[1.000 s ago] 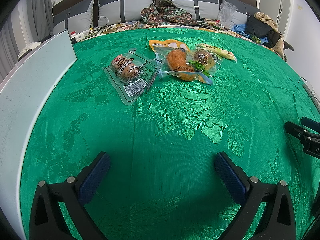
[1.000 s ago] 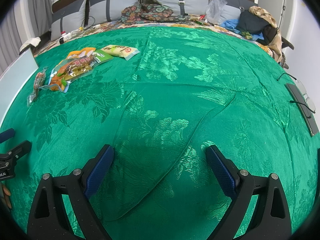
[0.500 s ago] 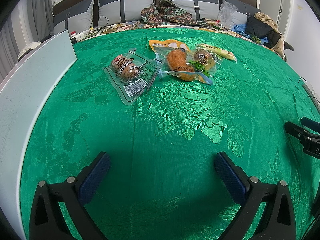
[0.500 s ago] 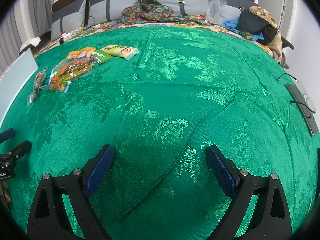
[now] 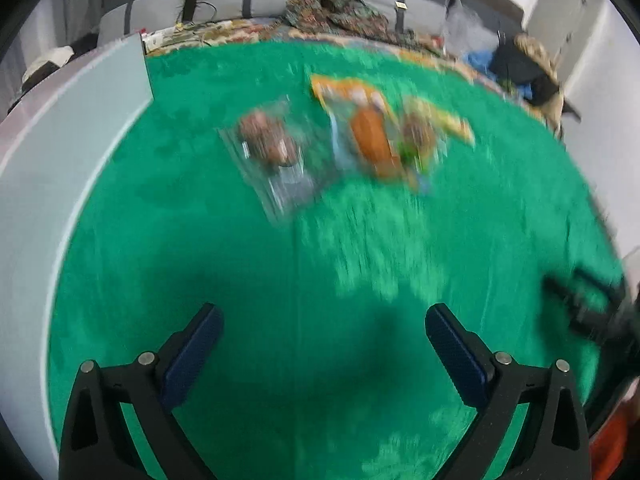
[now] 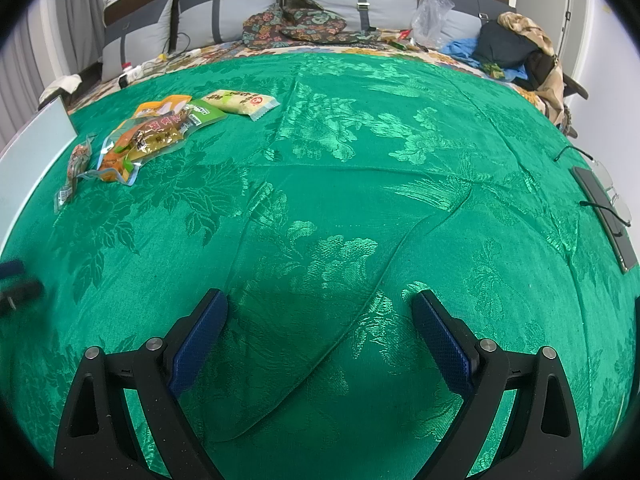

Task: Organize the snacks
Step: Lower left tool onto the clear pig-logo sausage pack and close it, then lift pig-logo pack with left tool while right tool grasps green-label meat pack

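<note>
- Green floral brocade bedspread (image 6: 360, 184); grey pillows (image 6: 224, 8) at headboard.
- Pale grey box (image 5: 48, 184) at left edge; contents unseen.
- Sealed plastic snack packets (image 6: 160, 132) clustered far left, beside box.
- Left gripper (image 5: 320, 340), right gripper (image 6: 320, 328): spread, empty.

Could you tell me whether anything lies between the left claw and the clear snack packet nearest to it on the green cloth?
Nothing visible does. Between the open left claw and the clear snack packet there is only bare green cloth. The white panel stands off to the left, beside that path.
</note>
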